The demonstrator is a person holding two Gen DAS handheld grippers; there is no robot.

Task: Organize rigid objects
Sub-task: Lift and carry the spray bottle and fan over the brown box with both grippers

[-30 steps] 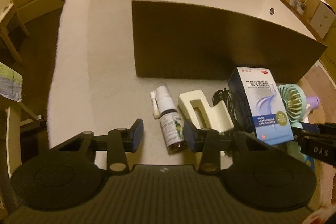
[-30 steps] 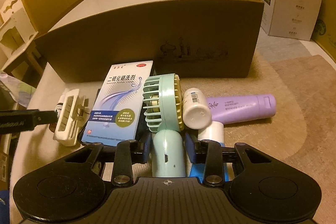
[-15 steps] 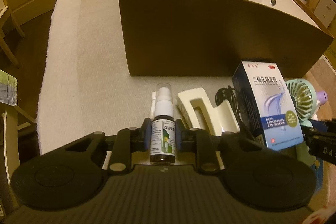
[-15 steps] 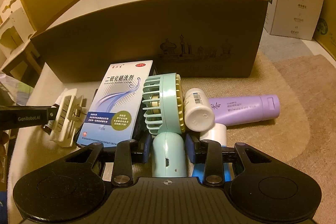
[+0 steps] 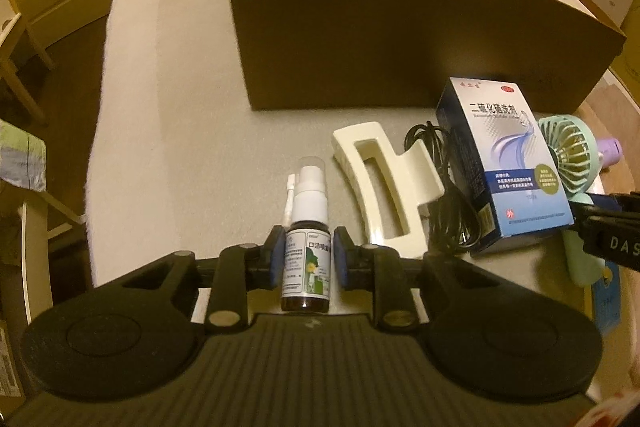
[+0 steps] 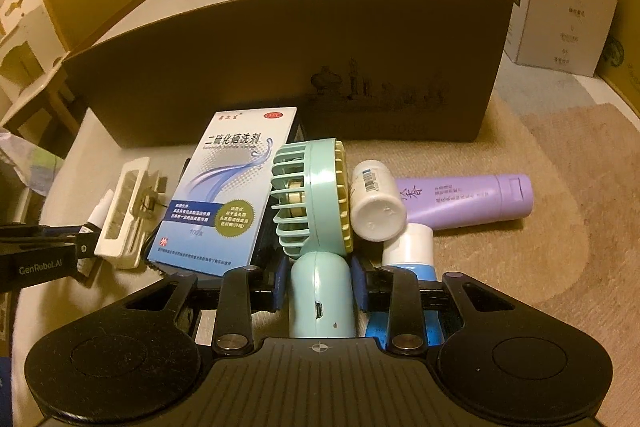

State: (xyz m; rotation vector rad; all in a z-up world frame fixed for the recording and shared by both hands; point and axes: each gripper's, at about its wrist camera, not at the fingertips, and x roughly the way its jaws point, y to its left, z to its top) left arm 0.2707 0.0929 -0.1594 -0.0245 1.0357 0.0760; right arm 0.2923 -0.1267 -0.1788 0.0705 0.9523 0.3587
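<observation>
Gripping small brown glass spray bottle (image 5: 306,267) in left gripper (image 5: 306,263); right gripper (image 6: 320,289) closing on mint handheld fan (image 6: 316,211). I'd lift both straight, over the brown cardboard box (image 5: 400,39) wall at upper frame.

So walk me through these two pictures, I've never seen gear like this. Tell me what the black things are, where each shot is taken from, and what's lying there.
No robot here: a person holds a two-finger gripper in each hand, and a wide-angle camera on each gripper looks forward along its fingers. The black shape at the bottom of each picture is the gripper itself.

In the left-hand view, the left gripper is clamped on a small spray bottle. In the right-hand view, the right gripper is closing its jaws on the handle of a mint fan.

On the table lie a cream hair clip, a black cable, a blue medicine carton, a white bottle and a purple tube. Behind them stands a big open brown box.
</observation>
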